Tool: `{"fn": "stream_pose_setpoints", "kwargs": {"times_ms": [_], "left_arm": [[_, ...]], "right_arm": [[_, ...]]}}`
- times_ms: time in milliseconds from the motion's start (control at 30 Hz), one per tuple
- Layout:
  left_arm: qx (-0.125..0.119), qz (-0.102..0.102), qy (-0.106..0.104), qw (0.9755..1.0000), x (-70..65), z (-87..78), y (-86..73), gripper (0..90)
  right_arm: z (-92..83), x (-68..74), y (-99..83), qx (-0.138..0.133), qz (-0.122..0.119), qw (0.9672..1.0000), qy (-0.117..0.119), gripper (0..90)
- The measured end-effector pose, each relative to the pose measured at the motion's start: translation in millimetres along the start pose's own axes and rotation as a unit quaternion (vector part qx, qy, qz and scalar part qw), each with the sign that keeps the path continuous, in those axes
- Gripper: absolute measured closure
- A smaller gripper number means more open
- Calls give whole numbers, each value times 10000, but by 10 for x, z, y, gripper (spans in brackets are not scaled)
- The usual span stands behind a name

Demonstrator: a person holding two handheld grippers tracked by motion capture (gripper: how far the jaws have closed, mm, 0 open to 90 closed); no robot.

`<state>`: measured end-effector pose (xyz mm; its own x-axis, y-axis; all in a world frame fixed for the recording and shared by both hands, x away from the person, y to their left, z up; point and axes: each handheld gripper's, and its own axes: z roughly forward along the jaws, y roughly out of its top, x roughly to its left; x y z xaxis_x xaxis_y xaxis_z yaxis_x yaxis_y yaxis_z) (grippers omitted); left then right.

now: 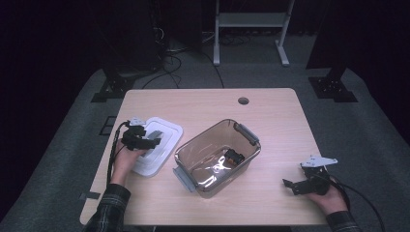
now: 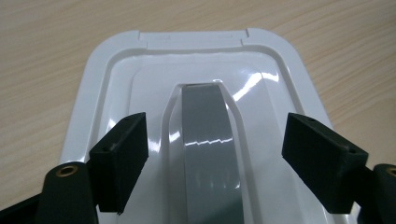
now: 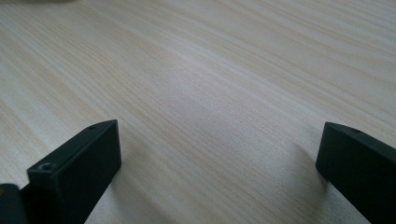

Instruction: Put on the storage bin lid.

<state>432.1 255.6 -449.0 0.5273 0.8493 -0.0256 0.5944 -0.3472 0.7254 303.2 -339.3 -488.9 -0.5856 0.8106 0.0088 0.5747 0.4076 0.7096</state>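
Landmark: clear brown-tinted storage box [image 1: 217,157], set at an angle near the middle of the bench [image 1: 270,111], open at the top.

Box fittings: grey latch handle at each short end; the far one [image 1: 246,132] sits toward the right rear, the near one [image 1: 184,179] toward the left front.

Box contents: one small dark item with an orange part [image 1: 234,157] lies on the floor of the box, toward its right end. Identity cannot be told.

Lid: white lid [image 2: 196,88] with a grey centre handle [image 2: 210,140] lies flat on the bench just left of the box, near it; whether they touch cannot be told.

Left hand-held gripper [image 2: 215,158]: positioned over the lid, left of the box. Jaws stand apart, one on each side of the grey handle, with white lid surface visible between each pad and the handle. No contact with the handle seen.

Right hand-held gripper [image 3: 217,172]: low over bare bench, well to the right of the box, near the front right corner. Jaws wide apart, nothing between them but wood grain.

Person: a hand [image 1: 126,162] carries the left hand-held gripper; plaid sleeve [image 1: 110,208] at the front edge, left of the box.

Bench feature: round cable hole [image 1: 243,101] beyond the box, toward the rear edge.
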Motion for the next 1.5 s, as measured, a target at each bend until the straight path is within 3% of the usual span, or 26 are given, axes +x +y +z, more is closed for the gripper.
{"fn": "stream_pose_setpoints", "kwargs": {"times_ms": [233,667,767,1067,1133,1500], "left_arm": [[87,-85,46,9999,45,21,-61,352],[146,-164,-95,9997,60,1,-70,644],[173,-118,-73,9998,47,-2,-66,660],[121,-225,-42,9997,43,-67,-38,662],[148,-295,-140,9994,54,-99,-11,663],[148,-223,-291,9992,-48,-227,131,663]], "right_arm": [[0,0,0,1,1,10000,0,0],[0,0,0,1,2,10000,0,0],[0,0,0,1,1,10000,-1,0],[0,0,0,0,0,10000,0,0],[0,0,0,1,1,10000,0,0],[0,0,0,0,0,10000,0,0]]}}
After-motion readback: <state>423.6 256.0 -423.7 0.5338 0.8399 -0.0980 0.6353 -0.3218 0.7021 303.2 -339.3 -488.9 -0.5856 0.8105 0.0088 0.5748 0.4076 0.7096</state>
